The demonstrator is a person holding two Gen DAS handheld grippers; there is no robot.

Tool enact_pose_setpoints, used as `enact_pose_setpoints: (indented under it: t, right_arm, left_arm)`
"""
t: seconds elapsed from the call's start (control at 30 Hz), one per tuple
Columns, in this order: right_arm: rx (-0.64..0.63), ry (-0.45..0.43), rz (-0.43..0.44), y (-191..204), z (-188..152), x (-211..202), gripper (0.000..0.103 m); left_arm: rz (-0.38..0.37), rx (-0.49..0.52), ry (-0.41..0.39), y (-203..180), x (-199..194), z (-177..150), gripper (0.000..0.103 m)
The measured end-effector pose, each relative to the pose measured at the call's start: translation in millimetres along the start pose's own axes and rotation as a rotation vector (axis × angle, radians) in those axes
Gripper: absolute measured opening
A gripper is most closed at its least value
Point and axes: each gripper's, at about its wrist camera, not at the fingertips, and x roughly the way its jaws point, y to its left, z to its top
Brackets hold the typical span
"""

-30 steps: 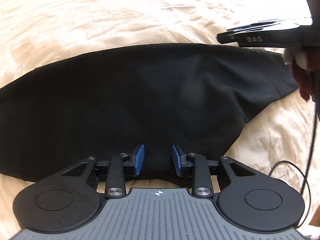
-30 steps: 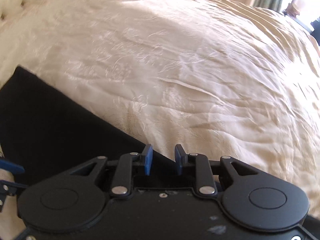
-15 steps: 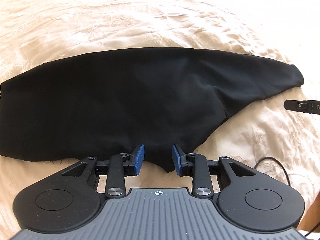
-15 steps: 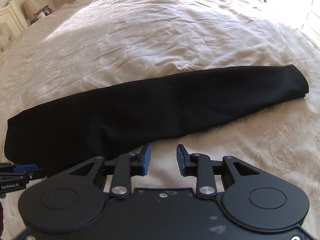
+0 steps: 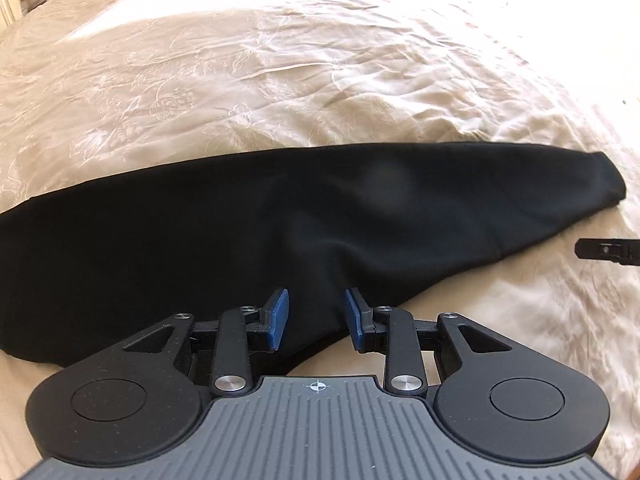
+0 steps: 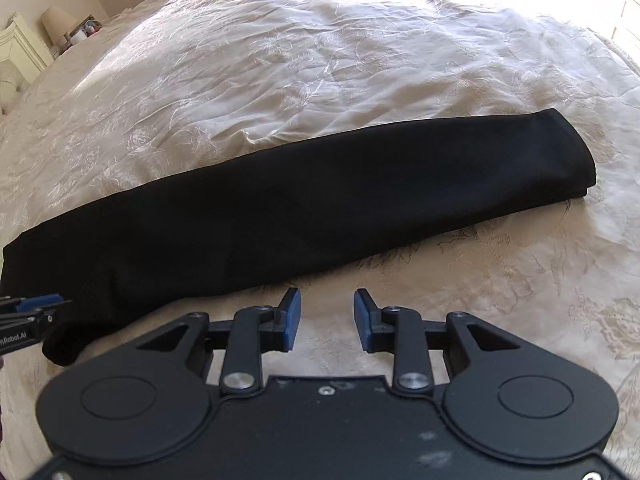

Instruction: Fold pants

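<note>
Black pants lie flat on the cream bedspread, folded lengthwise into one long band, with the leg end to the right. My left gripper is open and empty, its blue pads over the near edge of the wide crotch part. It also shows at the left edge of the right wrist view. My right gripper is open and empty, over bare bedspread just short of the pants' near edge. Its tip shows at the right in the left wrist view.
The cream embroidered bedspread spreads widely beyond the pants. A white nightstand with a lamp stands at the far left. The bed's right edge falls off near the bright window side.
Both grippers have pulled back from the pants towards me and stay open. The right gripper has swung round from the far edge, so the whole folded band now shows.
</note>
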Motion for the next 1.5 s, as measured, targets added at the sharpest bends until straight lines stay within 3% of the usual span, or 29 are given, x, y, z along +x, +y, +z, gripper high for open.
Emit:
enact_pose_setpoints:
  t: [0.07, 0.17, 0.27, 0.4, 0.57, 0.77, 0.97, 1.23, 1.37, 1.5]
  right_arm:
    - [-0.027, -0.017, 0.016, -20, 9, -2, 0.031]
    - [-0.057, -0.033, 0.015, -51, 23, -6, 0.032]
    - [-0.077, -0.052, 0.001, -81, 34, -15, 0.032]
    - [-0.062, -0.08, -0.007, -113, 45, -22, 0.032]
    - [-0.016, -0.112, -0.037, -138, 50, -23, 0.033]
    - [-0.02, -0.117, -0.038, -150, 63, -9, 0.033]
    - [-0.02, -0.012, -0.071, -172, 76, 35, 0.033]
    - [0.093, -0.091, 0.026, -208, 84, 8, 0.042]
    - [0.151, -0.054, 0.055, -235, 84, 14, 0.047]
    - [0.193, 0.014, 0.194, -253, 85, 32, 0.05]
  left_arm:
    - [0.016, 0.003, 0.032, -7, 17, 2, 0.032]
    - [0.113, 0.069, 0.145, -13, 47, -3, 0.032]
    - [0.164, 0.115, 0.161, -23, 42, 3, 0.032]
    - [0.207, 0.129, 0.106, -39, 16, 16, 0.032]
    - [0.134, 0.149, 0.051, -81, 3, 32, 0.032]
    - [0.056, 0.225, 0.059, -146, 29, 48, 0.032]
    - [0.025, 0.223, 0.083, -179, 52, 66, 0.032]
    - [0.005, 0.204, 0.08, -203, 65, 89, 0.032]
    - [0.033, 0.209, 0.109, -206, 85, 97, 0.032]
    - [0.087, 0.16, 0.174, -193, 106, 103, 0.034]
